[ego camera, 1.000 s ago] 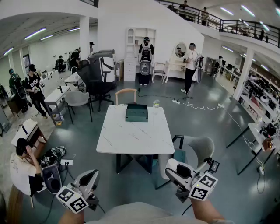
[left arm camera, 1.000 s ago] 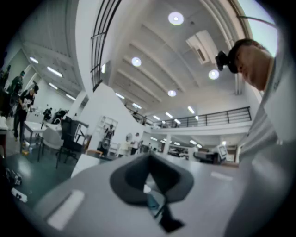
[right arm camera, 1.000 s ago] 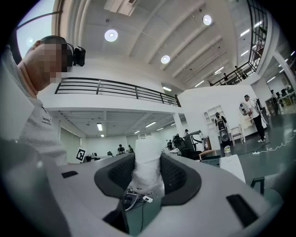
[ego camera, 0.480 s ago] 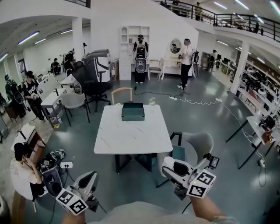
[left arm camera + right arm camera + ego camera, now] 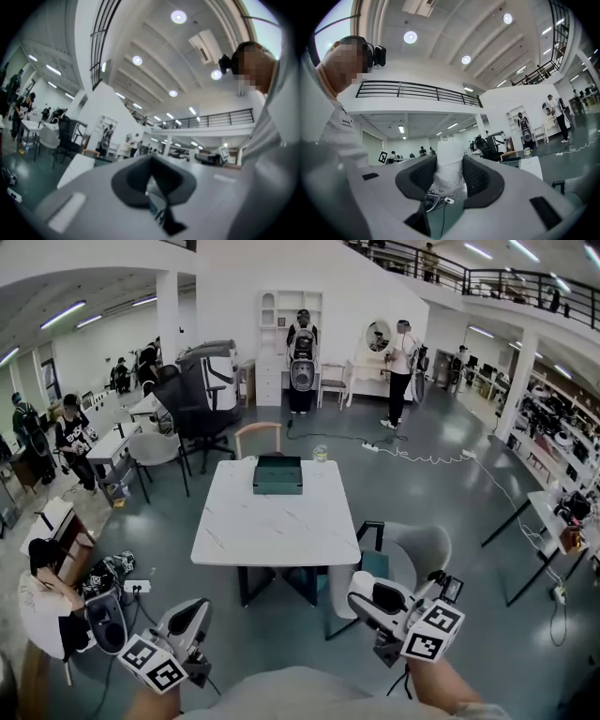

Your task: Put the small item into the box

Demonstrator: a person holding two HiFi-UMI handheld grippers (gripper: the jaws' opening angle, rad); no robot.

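Observation:
A dark green open box [image 5: 277, 474] stands at the far end of a white marble table [image 5: 277, 526]. My right gripper [image 5: 364, 594] is held low near my body, well short of the table. Its jaws are shut on a small white wrapped item [image 5: 449, 165], which stands upright between the pads. My left gripper [image 5: 195, 613] is also low at the left, its jaws together with nothing between them [image 5: 151, 161]. In the right gripper view the box [image 5: 512, 162] and table [image 5: 533, 167] lie far off to the right.
A small glass jar [image 5: 321, 454] sits at the table's far edge beside the box. A grey chair [image 5: 419, 554] stands at the table's right and a wooden chair [image 5: 259, 436] behind it. A person [image 5: 42, 589] sits on the floor at left, with bags and cables.
The head view has swung slightly, so the table now sits a little further left and higher. Both grippers keep their places, and the right one still holds the white item.

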